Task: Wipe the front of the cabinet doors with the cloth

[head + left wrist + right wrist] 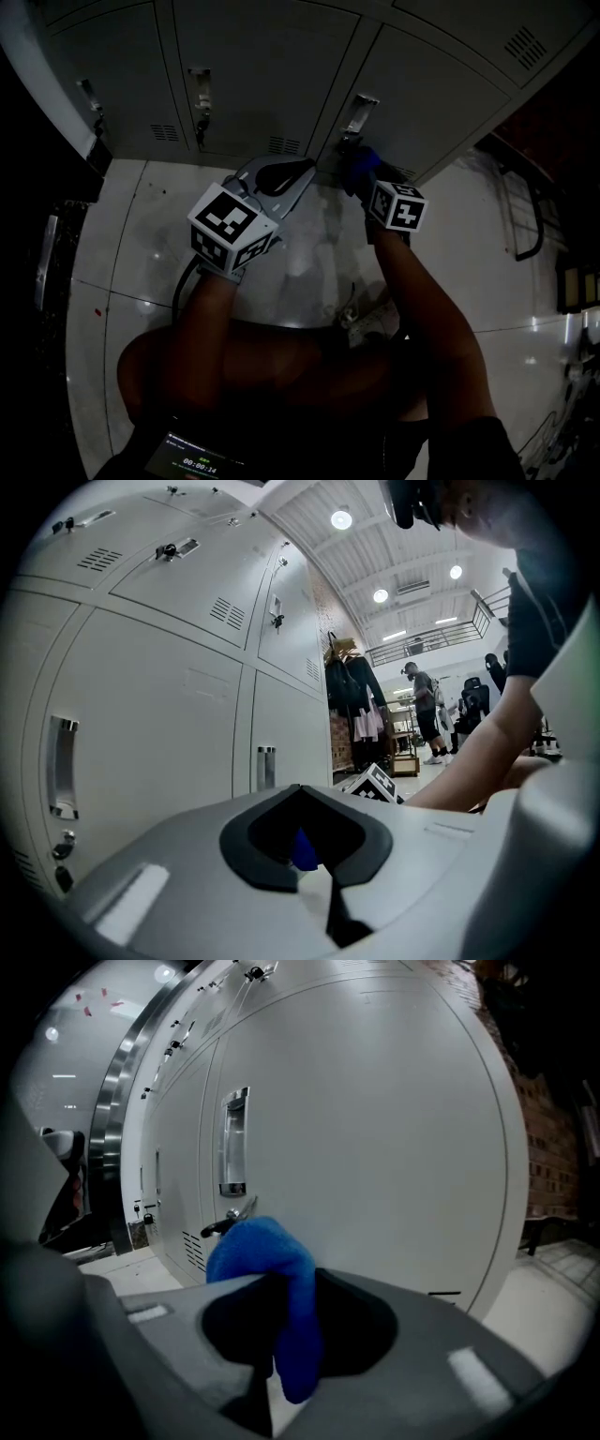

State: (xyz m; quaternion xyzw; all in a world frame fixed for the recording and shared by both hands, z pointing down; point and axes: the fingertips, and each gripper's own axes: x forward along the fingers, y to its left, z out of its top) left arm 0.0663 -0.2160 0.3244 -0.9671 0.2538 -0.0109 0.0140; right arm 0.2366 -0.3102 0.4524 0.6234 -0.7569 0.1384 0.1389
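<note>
While the right gripper (281, 1335) clamps the blue cloth (267, 1260) near a pale cabinet door (375, 1129), the left gripper (314, 847) hangs alongside, jaws closed on nothing.

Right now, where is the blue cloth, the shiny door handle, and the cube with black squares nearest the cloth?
blue cloth (267, 1251), right gripper view, on its bunched top.
door handle (233, 1143), right gripper view, on the middle of the metal strip.
marker cube (398, 206), head view, on its top face.
</note>
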